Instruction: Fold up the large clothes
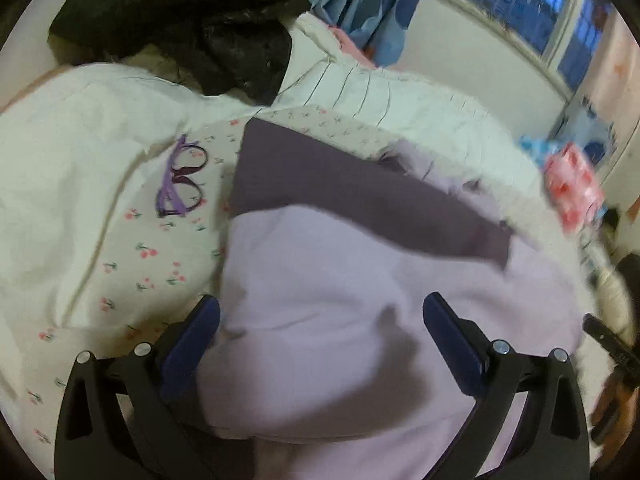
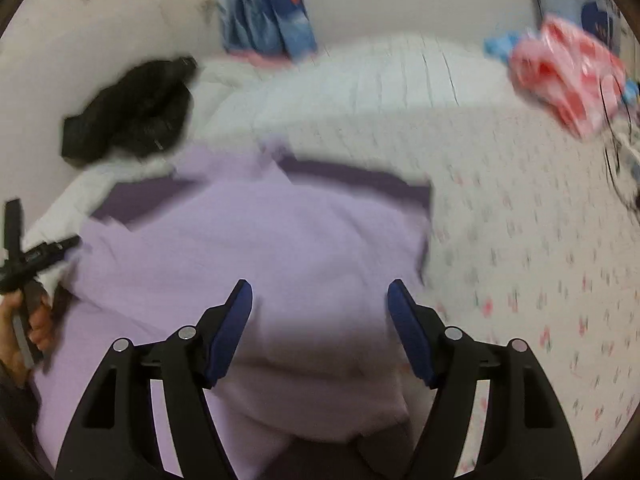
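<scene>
A large lilac garment (image 1: 340, 280) with a dark purple band (image 1: 340, 184) lies folded on the floral bedsheet (image 1: 132, 264). It also shows in the right wrist view (image 2: 280, 240), with its dark band (image 2: 352, 176) at the far edge. My left gripper (image 1: 320, 320) is open, its blue-padded fingers spread above the lilac cloth, holding nothing. My right gripper (image 2: 320, 304) is open over the near part of the garment, empty. The left gripper's handle and the hand holding it (image 2: 28, 280) show at the left edge of the right wrist view.
Purple glasses (image 1: 182, 180) lie on the sheet left of the garment. A black garment (image 1: 180, 24) (image 2: 132, 116) lies on the white duvet (image 1: 360, 92) at the back. A pink-red bag (image 1: 576, 188) (image 2: 568, 72) sits at the right. Blue curtains (image 2: 264, 12) hang behind.
</scene>
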